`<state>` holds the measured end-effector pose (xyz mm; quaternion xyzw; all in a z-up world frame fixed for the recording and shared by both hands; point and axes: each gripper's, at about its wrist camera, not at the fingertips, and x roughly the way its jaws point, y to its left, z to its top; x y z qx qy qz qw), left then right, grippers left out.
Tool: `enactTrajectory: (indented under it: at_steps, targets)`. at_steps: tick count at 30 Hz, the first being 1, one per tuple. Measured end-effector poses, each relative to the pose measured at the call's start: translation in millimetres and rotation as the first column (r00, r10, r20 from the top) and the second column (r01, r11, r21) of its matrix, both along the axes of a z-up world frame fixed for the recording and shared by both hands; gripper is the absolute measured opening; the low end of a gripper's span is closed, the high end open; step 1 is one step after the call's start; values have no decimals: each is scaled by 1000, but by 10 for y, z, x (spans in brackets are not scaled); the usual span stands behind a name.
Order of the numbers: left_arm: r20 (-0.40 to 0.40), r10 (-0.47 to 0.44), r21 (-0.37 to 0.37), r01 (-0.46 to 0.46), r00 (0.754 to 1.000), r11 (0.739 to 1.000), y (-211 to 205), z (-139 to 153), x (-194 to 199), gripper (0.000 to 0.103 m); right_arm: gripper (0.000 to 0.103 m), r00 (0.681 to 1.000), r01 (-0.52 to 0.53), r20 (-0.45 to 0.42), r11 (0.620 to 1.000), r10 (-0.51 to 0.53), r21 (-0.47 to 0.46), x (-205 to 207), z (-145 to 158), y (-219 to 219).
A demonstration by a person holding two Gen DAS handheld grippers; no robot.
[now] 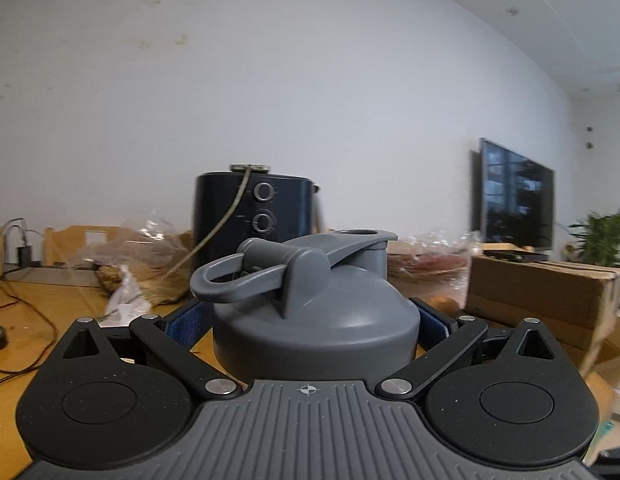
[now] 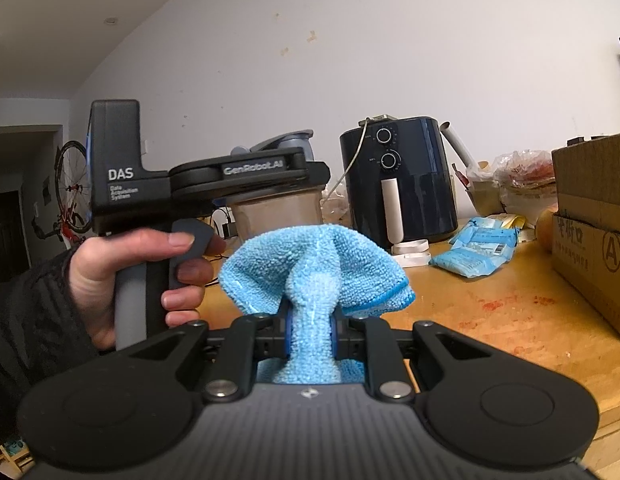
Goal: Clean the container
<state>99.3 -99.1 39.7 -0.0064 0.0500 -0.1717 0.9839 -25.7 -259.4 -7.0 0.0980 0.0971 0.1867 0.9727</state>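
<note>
1. At the far left of the right wrist view, a person's hand (image 2: 150, 264) was seen wrapped round the grey grip of the left gripper (image 2: 313, 178), on whose black housing the words "DAS", "Data Acquisition System" and "GenRobot.AI" could be read
2. The left gripper was clamped on the container (image 2: 280, 210), a shaker bottle with a cloudy translucent body and a grey lid (image 1: 313, 320); in the left wrist view its blue pads (image 1: 192, 322) were pressed against both sides of the bottle just under the lid, whose flip cap and carry loop appeared closed
3. Directly ahead of the right gripper (image 2: 310, 330), the bottle was held clear above the wooden table (image 2: 489, 328), just beyond the cloth
4. The right gripper was clenched on a blue microfibre cloth (image 2: 313, 276), the fabric being pinched between the pads and bunched into a mound in front of them
5. The step in hand was judged to be the wiping of the bottle's outside; the next move would call for the cloth to be pushed forward onto the bottle's wall while the bottle was kept steady
6. Further right, a dark air fryer (image 2: 397, 184) with two dials, blue packets (image 2: 477, 252) with small illegible print, and a cardboard box (image 2: 593, 248) marked with a circled "A" and Chinese characters were seen
</note>
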Motion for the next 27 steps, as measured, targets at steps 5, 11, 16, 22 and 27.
enactTrajectory:
  at_steps: [5,11,16,22,27]
  targets:
    - [2,101,11,-101,995,995,-124,11,-55,103,13,1000,9,-8,1000,-9,4,-6,-23,-24]
    - [32,234,22,-234,972,972,-300,25,-133,103,13,1000,12,-17,1000,-12,7,-4,-53,-33]
    - [19,299,25,-299,954,954,-399,60,-118,103,13,1000,15,-20,1000,-15,7,-7,-58,-43]
    - [26,323,28,-323,946,946,-451,82,-126,103,14,999,24,-27,1000,-24,12,-11,-78,-63]
    - [28,349,31,-350,937,936,-462,62,-112,103,14,999,23,-30,1000,-23,15,-13,-92,-61]
